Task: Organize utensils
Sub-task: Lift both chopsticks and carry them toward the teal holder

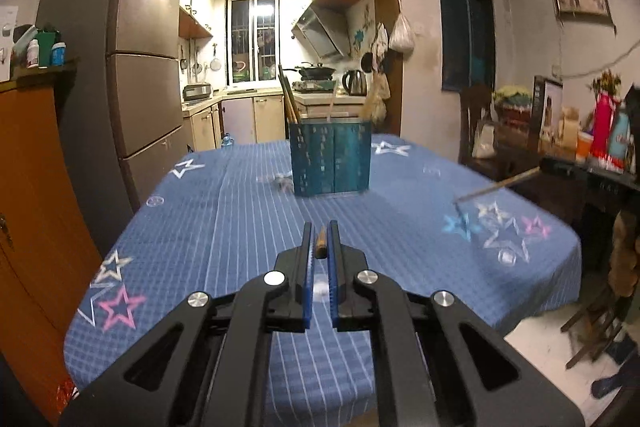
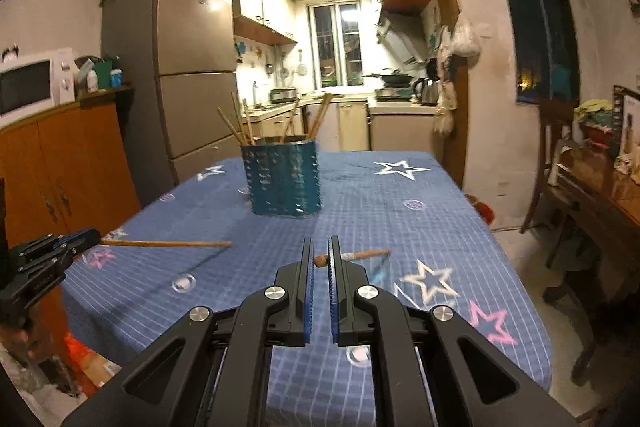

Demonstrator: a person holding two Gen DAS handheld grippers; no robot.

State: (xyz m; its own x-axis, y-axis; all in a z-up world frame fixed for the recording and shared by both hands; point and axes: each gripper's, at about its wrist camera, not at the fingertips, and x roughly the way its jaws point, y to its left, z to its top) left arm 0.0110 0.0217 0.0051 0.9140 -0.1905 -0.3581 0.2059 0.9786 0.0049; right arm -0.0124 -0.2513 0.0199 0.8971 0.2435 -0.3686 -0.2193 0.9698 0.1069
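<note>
A blue perforated utensil holder stands upright on the blue star-patterned tablecloth, with several wooden chopsticks sticking out of it. My left gripper is shut on a wooden chopstick, seen end-on between its pads. In the right wrist view that left gripper holds the chopstick level above the table's left part. My right gripper is shut on another chopstick, which points to the right. Both grippers hang short of the holder.
A wooden chair and a cluttered side table stand to the right of the table. An orange cabinet with a microwave and a fridge stand to the left. The kitchen lies behind.
</note>
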